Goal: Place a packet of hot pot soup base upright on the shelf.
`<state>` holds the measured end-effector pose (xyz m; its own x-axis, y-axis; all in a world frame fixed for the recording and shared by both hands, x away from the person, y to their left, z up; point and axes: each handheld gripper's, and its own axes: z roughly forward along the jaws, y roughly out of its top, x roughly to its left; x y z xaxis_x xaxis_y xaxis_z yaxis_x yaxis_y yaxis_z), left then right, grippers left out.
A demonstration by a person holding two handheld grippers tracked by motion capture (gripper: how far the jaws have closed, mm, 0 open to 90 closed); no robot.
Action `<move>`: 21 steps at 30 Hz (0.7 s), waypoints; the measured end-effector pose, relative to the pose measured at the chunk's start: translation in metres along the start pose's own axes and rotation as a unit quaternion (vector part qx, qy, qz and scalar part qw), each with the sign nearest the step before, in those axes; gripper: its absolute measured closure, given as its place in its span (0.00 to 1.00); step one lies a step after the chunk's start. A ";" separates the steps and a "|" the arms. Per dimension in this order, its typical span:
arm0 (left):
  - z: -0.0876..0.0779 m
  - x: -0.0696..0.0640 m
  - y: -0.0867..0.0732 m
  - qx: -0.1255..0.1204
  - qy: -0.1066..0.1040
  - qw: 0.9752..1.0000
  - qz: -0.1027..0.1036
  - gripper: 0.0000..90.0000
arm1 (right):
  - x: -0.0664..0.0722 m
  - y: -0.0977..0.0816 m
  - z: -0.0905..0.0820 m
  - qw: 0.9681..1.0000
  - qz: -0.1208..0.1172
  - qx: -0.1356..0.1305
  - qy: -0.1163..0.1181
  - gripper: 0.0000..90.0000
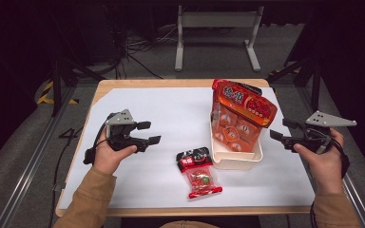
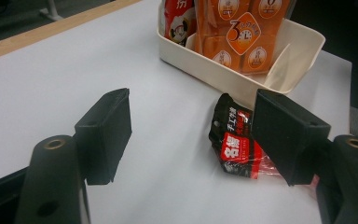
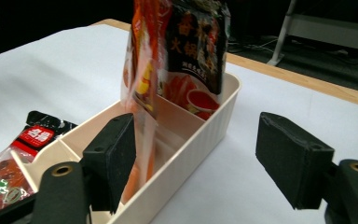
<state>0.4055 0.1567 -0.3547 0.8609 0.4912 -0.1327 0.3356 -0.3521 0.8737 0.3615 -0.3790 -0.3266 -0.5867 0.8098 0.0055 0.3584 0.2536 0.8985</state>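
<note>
The orange snack bag (image 1: pixel 242 118) stands upright in the cream bin (image 1: pixel 237 159), leaning a little toward your left; it is a glossy orange-red pack with a red header strip bearing large characters and a front printed with round orange emblems, and it rises well above the bin's rim. In your right gripper view (image 3: pixel 142 70) you see it edge-on, thin and shiny, with a second, darker pouch (image 3: pixel 196 51) showing a red dish standing just behind it in the far compartment. The bin sits on the white sheet (image 1: pixel 161 118) toward the right half of the table (image 1: pixel 171 82). Your right gripper (image 1: pixel 281 132) hovers just to the right of the bin, clear of the bag, its jaws spread wide with nothing between them. On the sheet in front of the bin, just beside its near-left corner, lies a small red-and-black packet (image 1: pixel 199 172) with a clear window, flat on its back. Your left gripper (image 1: pixel 148 133) is held over the left part of the sheet, well apart from the bin, jaws likewise wide apart and empty, pointing toward that small packet.
</note>
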 end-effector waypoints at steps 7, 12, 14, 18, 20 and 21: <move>0.009 -0.002 -0.003 -0.006 -0.015 1.000 -0.014 0.34 | -0.007 -0.006 0.004 1.000 0.008 0.002 -0.010 0.30; 0.026 -0.006 -0.009 0.004 -0.024 0.999 -0.021 0.34 | -0.010 -0.010 0.006 1.000 0.009 0.005 -0.018 0.30; 0.033 -0.007 -0.012 0.008 -0.031 0.999 -0.022 0.34 | -0.011 -0.011 0.007 1.000 0.013 0.005 -0.017 0.29; 0.045 -0.009 -0.016 0.016 -0.036 0.999 -0.024 0.35 | -0.011 -0.012 0.009 1.000 0.011 0.007 -0.017 0.29; 0.052 -0.011 -0.019 0.023 -0.041 0.999 -0.025 0.35 | -0.012 -0.014 0.012 1.000 0.012 0.009 -0.015 0.29; 0.054 -0.011 -0.020 0.025 -0.044 0.998 -0.025 0.35 | -0.012 -0.014 0.012 1.000 0.014 0.010 -0.016 0.29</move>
<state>0.4104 0.1151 -0.3962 0.8719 0.4384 -0.2183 0.3959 -0.3687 0.8410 0.3721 -0.3856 -0.3448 -0.5535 0.8327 0.0168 0.3892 0.2408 0.8891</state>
